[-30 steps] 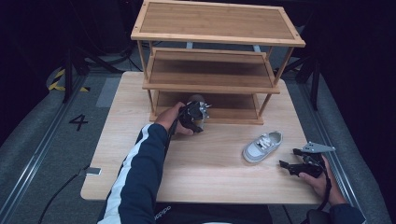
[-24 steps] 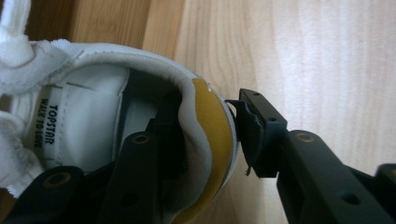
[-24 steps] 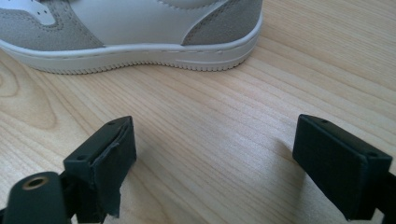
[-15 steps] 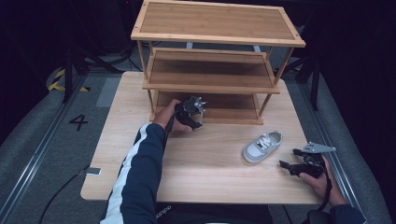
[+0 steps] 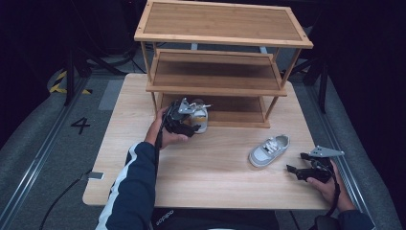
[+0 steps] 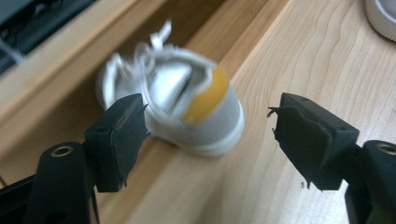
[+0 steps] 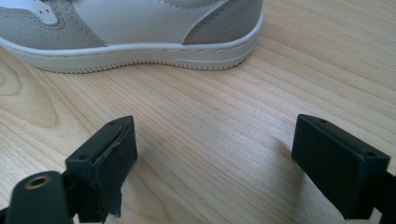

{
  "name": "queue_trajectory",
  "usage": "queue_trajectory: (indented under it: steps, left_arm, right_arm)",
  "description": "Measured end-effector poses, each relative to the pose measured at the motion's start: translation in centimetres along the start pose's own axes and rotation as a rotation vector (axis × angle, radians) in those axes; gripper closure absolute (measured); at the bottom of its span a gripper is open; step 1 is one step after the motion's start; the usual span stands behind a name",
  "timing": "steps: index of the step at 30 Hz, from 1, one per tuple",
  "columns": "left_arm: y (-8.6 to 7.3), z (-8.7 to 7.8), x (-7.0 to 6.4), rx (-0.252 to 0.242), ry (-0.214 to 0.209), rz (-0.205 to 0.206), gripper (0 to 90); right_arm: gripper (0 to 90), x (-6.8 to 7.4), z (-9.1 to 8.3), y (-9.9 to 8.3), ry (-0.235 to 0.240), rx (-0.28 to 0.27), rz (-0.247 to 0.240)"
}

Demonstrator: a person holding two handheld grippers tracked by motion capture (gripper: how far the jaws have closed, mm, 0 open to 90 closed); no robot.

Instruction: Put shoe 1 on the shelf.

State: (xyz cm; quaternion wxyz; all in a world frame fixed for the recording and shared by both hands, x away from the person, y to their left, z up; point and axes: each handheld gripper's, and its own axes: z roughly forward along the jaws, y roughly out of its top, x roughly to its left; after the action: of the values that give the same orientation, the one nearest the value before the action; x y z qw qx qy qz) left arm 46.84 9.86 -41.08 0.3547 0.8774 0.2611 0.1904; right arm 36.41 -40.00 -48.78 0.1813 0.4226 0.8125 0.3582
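Note:
A small white shoe with a yellow heel tab (image 5: 200, 118) (image 6: 187, 102) rests at the front left edge of the wooden rack's bottom shelf (image 5: 239, 109), its heel towards me. My left gripper (image 5: 190, 120) (image 6: 210, 135) is open right behind it, one jaw on each side of the heel and neither touching. A matching white and grey shoe (image 5: 269, 150) (image 7: 140, 23) lies on the table to the right. My right gripper (image 5: 298, 171) (image 7: 215, 158) stands open a short way in front of this shoe, low over the table, with nothing between its jaws.
The three-tier wooden rack (image 5: 222, 38) stands at the back of the light wood table (image 5: 206, 167); its upper two shelves are bare. Dark floor, a rail and a cable surround the table. A floor mark "4" (image 5: 80, 125) is at the left.
My left gripper has drawn back a little to the left from the bottom shelf, and the white shoe now shows beyond its jaws. The right gripper and the other shoe have stayed put.

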Motion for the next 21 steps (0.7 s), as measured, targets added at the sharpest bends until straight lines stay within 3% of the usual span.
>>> queue_trajectory:
  steps: [2,8,10,11,13,17,21]
  left_arm:
    - [-0.3,0.3,-0.1,-0.008,0.004,-0.019,24.1]
    - [-1.9,2.9,-0.1,-0.036,0.006,-0.151,24.8]
    - [-1.9,3.4,0.0,-0.009,0.015,-0.136,28.3]
    - [-1.8,3.7,-0.2,-0.026,0.022,-0.150,30.5]
    - [-1.7,4.0,0.1,-0.026,0.037,-0.139,30.5]
    - [-1.7,4.4,0.6,-0.047,0.009,-0.175,28.3]
    - [-1.5,4.7,0.8,-0.048,0.037,-0.146,30.3]
  right_arm:
    - [14.4,0.0,0.0,0.0,0.000,0.000,0.000]
    - [14.4,0.0,0.0,0.0,-0.001,0.000,0.001]
    - [14.4,0.0,0.0,0.0,-0.002,0.000,0.000]
    - [14.4,0.0,0.0,0.0,-0.001,0.000,0.000]
    - [14.4,0.0,0.0,0.0,-0.001,0.000,0.000]
    - [14.4,0.0,0.0,0.0,-0.002,0.000,0.000]
    - [14.4,0.0,0.0,0.0,-0.001,0.000,0.000]
